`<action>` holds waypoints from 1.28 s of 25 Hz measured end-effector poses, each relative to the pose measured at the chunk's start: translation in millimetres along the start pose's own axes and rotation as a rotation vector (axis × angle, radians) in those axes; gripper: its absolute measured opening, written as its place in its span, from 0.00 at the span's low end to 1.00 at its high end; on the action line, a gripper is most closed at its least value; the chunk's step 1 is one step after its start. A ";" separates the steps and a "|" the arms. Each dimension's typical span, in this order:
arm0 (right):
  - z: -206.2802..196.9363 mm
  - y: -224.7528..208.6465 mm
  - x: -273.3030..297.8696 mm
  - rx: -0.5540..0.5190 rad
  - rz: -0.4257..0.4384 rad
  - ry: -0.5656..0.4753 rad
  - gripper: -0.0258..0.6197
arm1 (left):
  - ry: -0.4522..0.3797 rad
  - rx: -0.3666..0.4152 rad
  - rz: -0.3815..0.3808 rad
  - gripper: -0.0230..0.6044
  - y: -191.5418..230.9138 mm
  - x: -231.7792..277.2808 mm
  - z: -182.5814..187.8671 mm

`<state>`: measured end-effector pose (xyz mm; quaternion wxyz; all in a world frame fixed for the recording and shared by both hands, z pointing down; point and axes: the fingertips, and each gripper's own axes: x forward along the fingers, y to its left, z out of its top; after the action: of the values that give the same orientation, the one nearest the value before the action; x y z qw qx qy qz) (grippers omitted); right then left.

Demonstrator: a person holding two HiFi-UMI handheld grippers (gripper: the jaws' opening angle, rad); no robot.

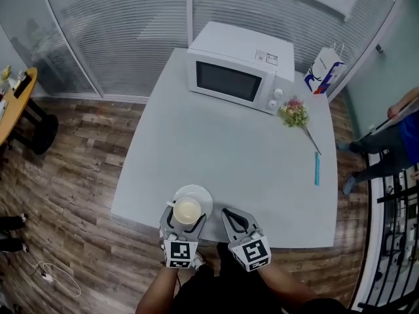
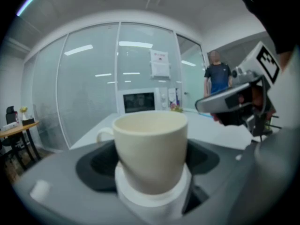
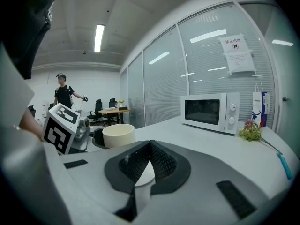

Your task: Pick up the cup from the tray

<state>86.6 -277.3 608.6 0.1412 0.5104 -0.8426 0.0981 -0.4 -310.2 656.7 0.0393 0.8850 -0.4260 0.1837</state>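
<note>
1. The left claw is pinching a cream ceramic cup. In the left gripper view its two dark pads press against opposite sides of the cup's wall.
2. The cup stands upright with its mouth open to the ceiling. Its handle points to the left in the left gripper view.
3. In the head view the cup sits over the near part of a round white tray, which lies at the near edge of a pale grey desk. No view shows whether the cup's base touches the tray or hangs clear of it.
4. The right claw is pressed together with nothing between its ribbed black pads. It sits just beside the left claw, over the desk's near edge, apart from the cup.
5. At the far end of the desk stands a white microwave oven with its door closed.
6. A small bunch of pink and green flowers lies near the microwave's right side, and a light blue pen lies beyond its stem, close to the desk's right edge.
7. A white and blue paper bag stands behind the desk's far right corner.
</note>
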 end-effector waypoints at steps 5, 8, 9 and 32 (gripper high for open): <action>15.4 5.3 -5.7 -0.021 -0.017 -0.040 0.05 | -0.045 0.018 0.002 0.73 3.8 -19.7 32.8; 26.9 7.9 -11.3 -0.038 -0.027 -0.062 0.05 | -0.076 0.020 0.007 0.73 7.1 -32.3 52.6; 31.2 8.5 -13.7 -0.044 -0.032 -0.071 0.05 | -0.085 0.018 0.009 0.73 7.9 -36.5 58.6; 103.0 21.4 -44.0 -0.121 -0.095 -0.206 0.05 | -0.181 0.031 -0.001 0.73 14.5 -79.8 126.8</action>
<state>72.8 -262.8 496.4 0.0888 0.5477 -0.8319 -0.0126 -20.1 -289.0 509.0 -0.0128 0.8987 -0.4246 0.1094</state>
